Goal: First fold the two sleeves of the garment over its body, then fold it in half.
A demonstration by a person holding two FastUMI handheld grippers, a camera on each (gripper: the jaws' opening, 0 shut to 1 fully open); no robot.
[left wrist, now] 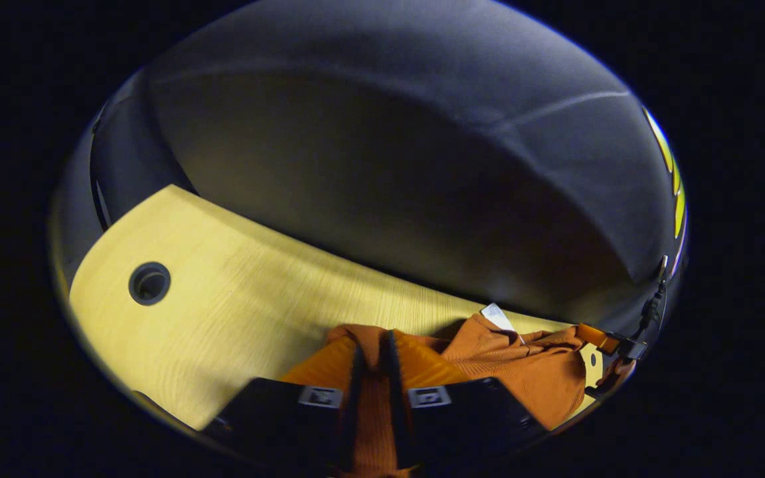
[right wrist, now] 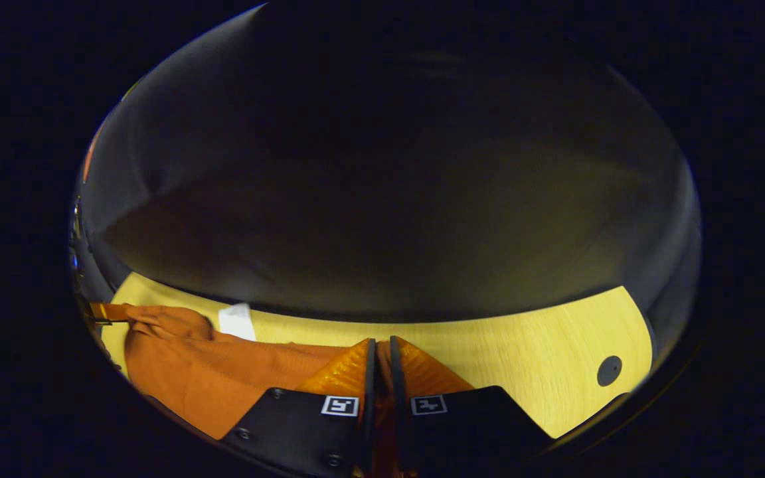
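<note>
- In the left gripper view, the pale wooden table (left wrist: pixel 236 292) carries a round dark grommet hole (left wrist: pixel 149 283) on its left part.
- The left gripper (left wrist: pixel 372 352) sits right of the hole, its fingers drawn nearly together with a fold of the orange garment (left wrist: pixel 528 378) pinched between them.
- The garment is a ribbed orange knit, bunched and creased; it spreads rightward from the fingers along the table's far edge, with a white tag (left wrist: pixel 499 317) standing up from it.
- In the right gripper view, the garment (right wrist: pixel 223 378) lies rumpled on the left, with the white tag (right wrist: pixel 236 322) near its far edge.
- The right gripper (right wrist: pixel 382 358) is closed to a narrow slit on orange cloth; the garment extends left from it.
- Bare table (right wrist: pixel 522 365) lies to the right, with a dark hole (right wrist: pixel 609 370) near its edge.
</note>
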